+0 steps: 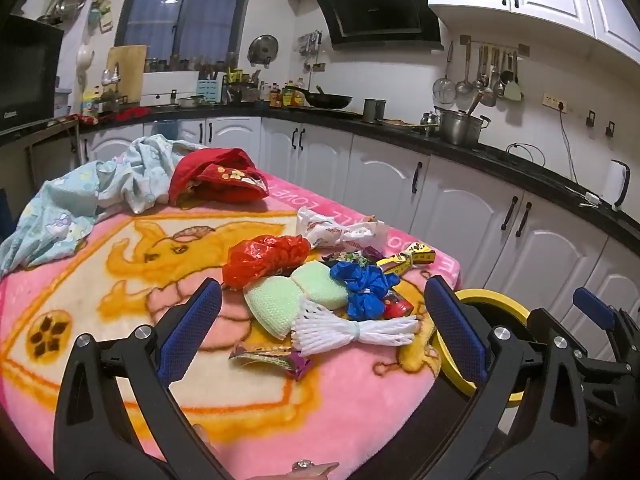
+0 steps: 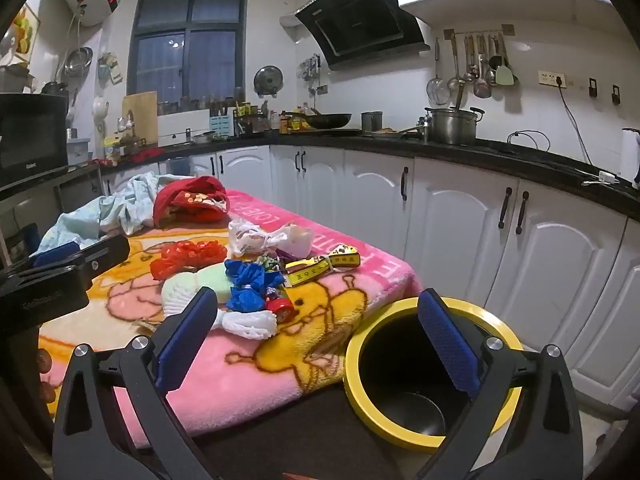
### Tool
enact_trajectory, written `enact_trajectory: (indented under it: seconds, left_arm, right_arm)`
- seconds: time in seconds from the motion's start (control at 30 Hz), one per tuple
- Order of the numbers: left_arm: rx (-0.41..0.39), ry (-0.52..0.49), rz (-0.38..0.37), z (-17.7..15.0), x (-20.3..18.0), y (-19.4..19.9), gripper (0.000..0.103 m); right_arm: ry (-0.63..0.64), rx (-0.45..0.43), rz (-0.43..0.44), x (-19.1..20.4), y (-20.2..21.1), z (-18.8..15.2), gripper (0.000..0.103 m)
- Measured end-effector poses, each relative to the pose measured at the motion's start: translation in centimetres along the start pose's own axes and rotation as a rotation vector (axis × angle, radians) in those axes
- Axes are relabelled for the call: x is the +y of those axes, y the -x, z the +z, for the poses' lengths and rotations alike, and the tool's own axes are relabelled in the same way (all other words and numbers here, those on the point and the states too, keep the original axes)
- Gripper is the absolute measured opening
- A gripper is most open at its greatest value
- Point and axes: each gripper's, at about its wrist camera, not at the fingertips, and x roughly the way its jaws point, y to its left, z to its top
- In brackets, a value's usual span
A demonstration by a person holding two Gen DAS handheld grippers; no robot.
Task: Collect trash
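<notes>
Table, covered by pink cartoon-print blanket (image 1: 100, 264), filling the lower left of both views. On it, far end: light blue cloth (image 1: 80, 196); red cloth (image 1: 218, 178). Centre, clustered: red plastic bag (image 1: 264, 258), white wrapper (image 1: 340, 230), two green sponges (image 1: 296, 292), blue plastic scrap (image 1: 366, 286), yellow wrapper (image 1: 408, 260), white foam net (image 1: 352, 330), purple-edged wrapper (image 1: 272, 360).
</notes>
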Motion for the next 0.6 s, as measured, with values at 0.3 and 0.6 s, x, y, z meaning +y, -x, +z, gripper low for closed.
enact_trajectory:
  seconds: [0.3,0.6]
  left_arm:
    - [-0.004,0.0,0.002,0.06,-0.46,-0.29,0.093]
    - [-0.005,-0.001,0.0,-0.02,-0.44,-0.27,0.093]
  right_arm:
    - [-0.001,-0.005,-0.013,-0.02,0.19,0.35,0.097]
    - [-0.003,-0.008,-0.03,0.23,0.51,0.54,0.097]
